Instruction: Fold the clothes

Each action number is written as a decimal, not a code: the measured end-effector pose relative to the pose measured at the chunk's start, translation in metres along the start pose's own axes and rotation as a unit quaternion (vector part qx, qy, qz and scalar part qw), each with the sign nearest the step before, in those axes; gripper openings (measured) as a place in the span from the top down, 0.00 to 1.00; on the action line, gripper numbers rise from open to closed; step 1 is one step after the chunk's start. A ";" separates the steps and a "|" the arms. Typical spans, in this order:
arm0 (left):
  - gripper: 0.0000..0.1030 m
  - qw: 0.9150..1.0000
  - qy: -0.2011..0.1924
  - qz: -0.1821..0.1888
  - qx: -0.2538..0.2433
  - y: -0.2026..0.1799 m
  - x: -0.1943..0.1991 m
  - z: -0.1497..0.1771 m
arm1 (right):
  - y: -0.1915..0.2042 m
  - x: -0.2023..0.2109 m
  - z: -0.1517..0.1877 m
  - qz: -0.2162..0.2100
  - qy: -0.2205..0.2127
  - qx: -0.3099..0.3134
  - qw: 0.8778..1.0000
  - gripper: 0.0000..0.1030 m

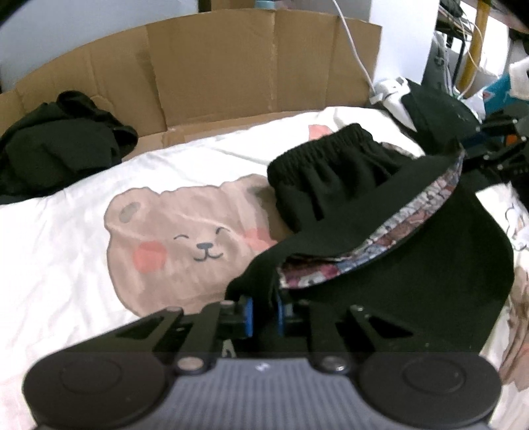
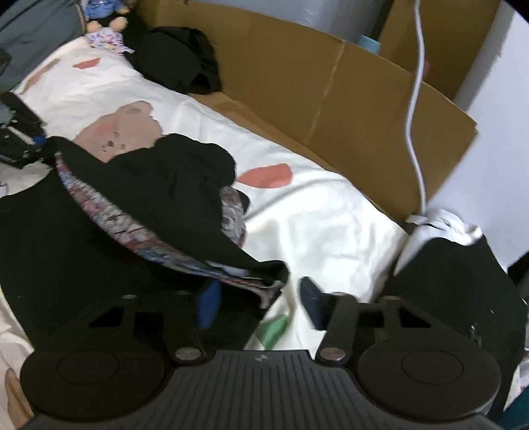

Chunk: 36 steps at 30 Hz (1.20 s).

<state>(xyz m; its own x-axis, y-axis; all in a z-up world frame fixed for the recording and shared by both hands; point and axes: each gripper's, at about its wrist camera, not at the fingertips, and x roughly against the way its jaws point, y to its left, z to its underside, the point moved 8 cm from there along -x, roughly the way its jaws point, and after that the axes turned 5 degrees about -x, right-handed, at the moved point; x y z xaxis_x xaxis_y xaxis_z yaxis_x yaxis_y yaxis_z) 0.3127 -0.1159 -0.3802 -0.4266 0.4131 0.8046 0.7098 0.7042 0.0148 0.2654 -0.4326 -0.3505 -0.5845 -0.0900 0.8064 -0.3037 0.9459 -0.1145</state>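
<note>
A black garment (image 1: 330, 185) with an elastic waistband and a patterned inner hem (image 1: 413, 215) lies on a white bear-print bedsheet (image 1: 66, 248). My left gripper (image 1: 264, 311) is shut, its blue pads pinching one corner of the black cloth. The hem hangs in a sagging line from there to my right gripper (image 1: 489, 149) at the far right. In the right wrist view the right gripper (image 2: 261, 302) stands open. The garment's (image 2: 158, 185) other hem corner (image 2: 271, 284) drapes over its left pad, clear of the right pad. The left gripper (image 2: 23, 145) shows at the far left.
Flattened cardboard (image 1: 231, 66) stands along the bed's far side. A pile of dark clothes (image 1: 56, 145) sits at the back left. A white plug and cable (image 2: 426, 228) and a black folded item (image 2: 463, 291) lie to the right. A soft doll (image 2: 105, 23) rests behind.
</note>
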 end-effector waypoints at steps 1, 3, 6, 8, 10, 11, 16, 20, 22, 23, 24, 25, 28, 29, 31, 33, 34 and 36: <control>0.89 1.000 0.000 0.002 0.005 0.002 -0.001 -0.002 | 0.000 0.000 -0.002 -0.003 0.000 0.001 1.000 0.76; 0.90 1.000 0.001 0.005 0.017 0.006 -0.004 -0.005 | -0.001 -0.001 -0.006 -0.008 0.000 -0.005 1.000 0.81; 0.91 0.998 0.001 0.011 0.062 0.020 -0.010 -0.008 | -0.008 -0.004 -0.013 -0.004 0.003 -0.032 0.999 0.81; 0.91 0.996 0.000 0.013 0.088 0.028 -0.013 -0.009 | -0.012 -0.007 -0.018 0.000 0.005 -0.049 0.999 0.81; 0.91 0.994 0.002 0.012 0.112 0.034 -0.017 -0.009 | -0.015 -0.010 -0.022 0.002 0.007 -0.062 0.998 0.81; 0.89 0.993 0.004 0.008 0.120 0.037 -0.018 -0.008 | -0.018 -0.013 -0.025 0.003 0.010 -0.073 0.997 0.81; 0.76 0.989 0.007 -0.001 0.145 0.044 -0.018 -0.006 | -0.027 -0.022 -0.028 0.015 0.025 -0.116 0.993 0.54; 0.66 0.986 0.001 0.007 0.168 0.051 -0.016 0.000 | -0.031 -0.023 -0.020 0.017 0.026 -0.131 0.991 0.31; 0.64 0.984 -0.004 0.020 0.174 0.051 -0.014 0.003 | -0.033 -0.025 -0.016 0.009 0.031 -0.144 0.989 0.31; 0.59 0.984 -0.006 0.025 0.175 0.051 -0.014 0.003 | -0.035 -0.026 -0.013 0.001 0.036 -0.156 0.987 0.31; 0.56 0.985 -0.007 0.028 0.171 0.050 -0.015 0.003 | -0.036 -0.027 -0.010 -0.006 0.039 -0.167 0.985 0.31; 0.51 0.986 -0.008 0.031 0.166 0.049 -0.016 0.003 | -0.037 -0.029 -0.008 -0.012 0.042 -0.178 0.983 0.31; 0.50 0.989 -0.001 0.024 0.145 0.044 -0.024 0.001 | -0.041 -0.035 -0.002 -0.023 0.051 -0.205 0.977 0.31; 0.50 0.991 0.002 0.018 0.136 0.043 -0.028 0.000 | -0.041 -0.038 0.000 -0.025 0.055 -0.211 0.976 0.31; 0.50 0.991 0.001 0.015 0.134 0.043 -0.034 -0.002 | -0.039 -0.041 0.002 -0.027 0.059 -0.210 0.976 0.31; 0.51 0.991 -0.006 0.016 0.135 0.043 -0.038 -0.006 | -0.036 -0.043 0.001 -0.033 0.057 -0.207 0.976 0.33; 0.53 0.990 -0.012 0.017 0.136 0.043 -0.039 -0.008 | -0.036 -0.044 0.000 -0.039 0.056 -0.210 0.975 0.39; 0.59 0.990 -0.018 0.018 0.135 0.043 -0.040 -0.011 | -0.036 -0.046 -0.001 -0.052 0.055 -0.218 0.973 0.52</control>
<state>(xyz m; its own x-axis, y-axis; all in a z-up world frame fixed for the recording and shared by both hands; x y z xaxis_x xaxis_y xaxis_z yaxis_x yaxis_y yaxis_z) 0.3671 -0.1086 -0.4054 -0.4266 0.4583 0.7797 0.5513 0.8152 -0.1775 0.3045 -0.4622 -0.3830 -0.4757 -0.1813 0.8607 0.0057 0.9779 0.2091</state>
